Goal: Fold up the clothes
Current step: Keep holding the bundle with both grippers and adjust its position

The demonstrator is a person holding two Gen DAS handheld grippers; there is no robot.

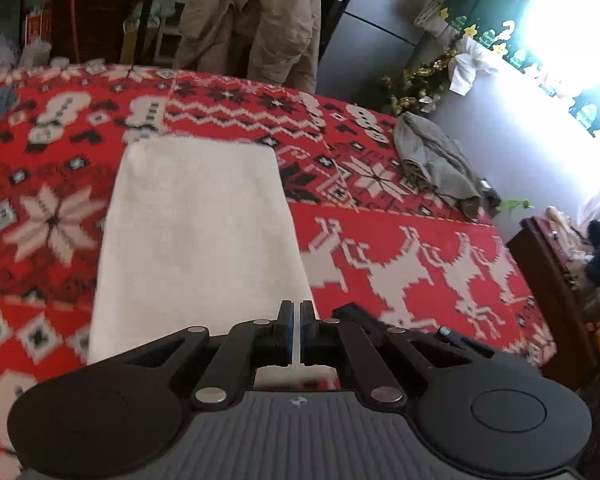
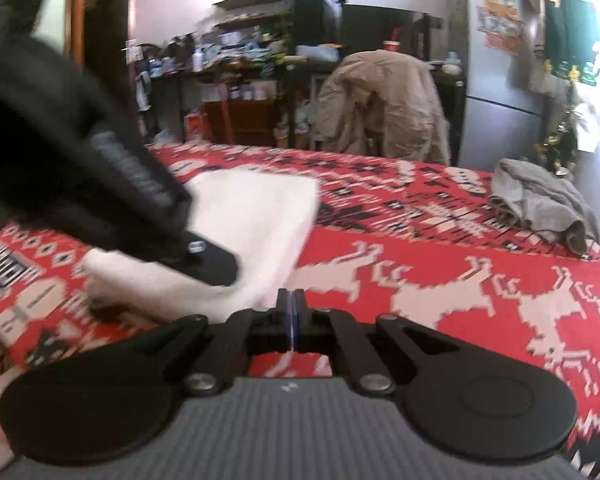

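A white folded cloth (image 1: 196,232) lies flat on the red patterned blanket (image 1: 420,248). My left gripper (image 1: 296,312) is shut at the cloth's near right corner; white fabric shows in the thin gap between its pads, so it looks shut on the cloth's edge. In the right wrist view the same cloth (image 2: 260,216) lies ahead to the left, with its near edge raised. My right gripper (image 2: 291,300) is shut with nothing visibly in it, just right of the cloth's near edge. The left gripper's black body (image 2: 112,184) hangs over the cloth there.
A crumpled grey garment (image 1: 440,164) lies at the blanket's far right edge; it also shows in the right wrist view (image 2: 544,204). A beige jacket (image 1: 256,20) hangs over a chair behind the bed. A fridge (image 2: 496,76) and cluttered shelves (image 2: 244,60) stand beyond.
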